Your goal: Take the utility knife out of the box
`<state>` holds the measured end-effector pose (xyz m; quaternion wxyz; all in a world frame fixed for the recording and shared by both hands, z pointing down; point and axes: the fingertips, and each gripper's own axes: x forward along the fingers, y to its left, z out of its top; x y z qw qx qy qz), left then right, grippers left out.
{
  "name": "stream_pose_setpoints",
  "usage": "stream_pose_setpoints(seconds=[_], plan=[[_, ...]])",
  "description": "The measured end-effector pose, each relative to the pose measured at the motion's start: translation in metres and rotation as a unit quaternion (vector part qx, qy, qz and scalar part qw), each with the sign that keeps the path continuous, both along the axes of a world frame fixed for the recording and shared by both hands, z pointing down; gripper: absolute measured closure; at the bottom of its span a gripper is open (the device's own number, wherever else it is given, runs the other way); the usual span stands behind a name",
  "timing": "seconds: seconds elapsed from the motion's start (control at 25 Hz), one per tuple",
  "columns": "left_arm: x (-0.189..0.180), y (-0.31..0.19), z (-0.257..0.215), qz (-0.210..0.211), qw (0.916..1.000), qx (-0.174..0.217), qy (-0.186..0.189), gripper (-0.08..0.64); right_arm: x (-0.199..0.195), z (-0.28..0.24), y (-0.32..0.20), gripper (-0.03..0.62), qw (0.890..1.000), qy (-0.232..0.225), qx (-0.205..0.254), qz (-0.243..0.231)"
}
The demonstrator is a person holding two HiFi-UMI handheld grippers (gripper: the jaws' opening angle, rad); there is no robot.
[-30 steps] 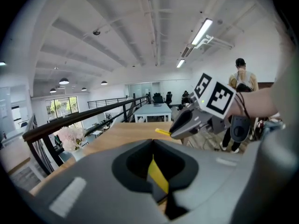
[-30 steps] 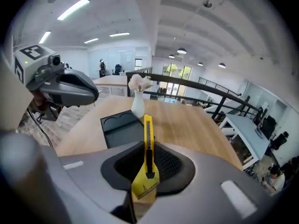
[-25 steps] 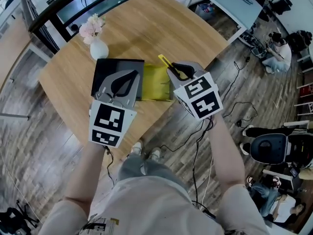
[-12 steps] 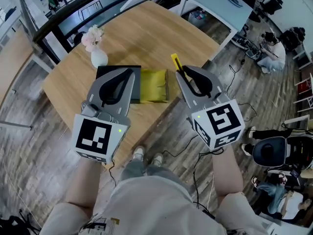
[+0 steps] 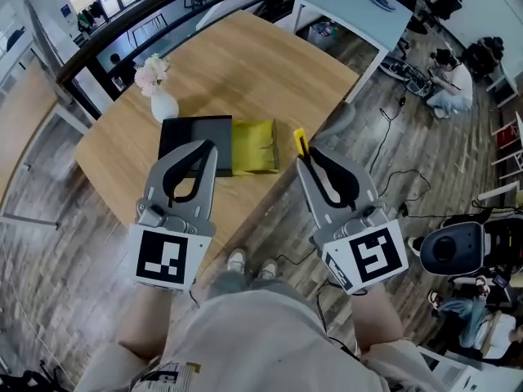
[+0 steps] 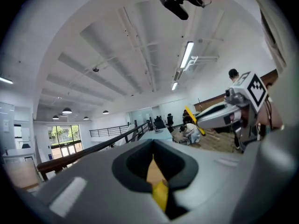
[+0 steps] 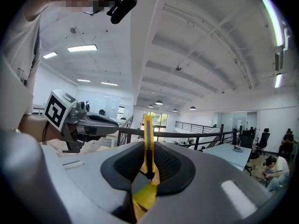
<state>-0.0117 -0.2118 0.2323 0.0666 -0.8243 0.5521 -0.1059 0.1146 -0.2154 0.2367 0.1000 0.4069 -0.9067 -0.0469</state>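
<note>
Both arms out front, grippers side by side, near level. Left gripper [image 5: 206, 147]: jaws together, empty. Right gripper [image 5: 304, 160]: jaws clamped on knife [image 5: 300, 141], which sticks past tips.

On your table [image 5: 270, 64], the vase [image 5: 163, 104] stands behind the box [image 5: 184, 131], and the pouch [image 5: 254, 145] lies against the box's right side. Your left gripper [image 5: 206, 147] hangs over the box's near edge. Your right gripper [image 5: 304, 160] sits right of the pouch, at the table's near edge, with the utility knife [image 5: 300, 143] between its jaws.
</note>
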Motion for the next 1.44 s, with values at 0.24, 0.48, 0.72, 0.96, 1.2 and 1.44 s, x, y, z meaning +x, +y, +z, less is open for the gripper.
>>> stream_pose_setpoints(seconds=[0.24, 0.48, 0.72, 0.96, 1.2, 1.44], plan=[[0.004, 0.015, 0.014, 0.004, 0.9997, -0.023, 0.006, 0.558, 0.004, 0.016, 0.017, 0.526, 1.000, -0.016, -0.013, 0.009], [-0.002, 0.019, 0.018, -0.010, 0.9992, -0.036, 0.011, 0.558, 0.021, 0.021, 0.019, 0.526, 0.999, -0.027, -0.027, 0.023], [0.002, 0.024, 0.015, -0.009, 0.9993, -0.034, 0.008, 0.558, 0.022, 0.023, 0.022, 0.526, 0.999, -0.029, -0.029, 0.018], [0.007, 0.024, 0.014, -0.003, 0.9993, -0.037, 0.004, 0.558, 0.018, 0.022, 0.024, 0.526, 0.999, -0.033, -0.031, 0.008], [0.012, 0.027, 0.011, 0.002, 0.9993, -0.038, 0.008, 0.558, 0.017, 0.021, 0.026, 0.526, 0.999, -0.028, -0.028, 0.003], [0.010, 0.029, 0.012, 0.004, 0.9992, -0.038, 0.014, 0.558, 0.025, 0.028, 0.022, 0.526, 0.999, -0.016, -0.025, 0.013]])
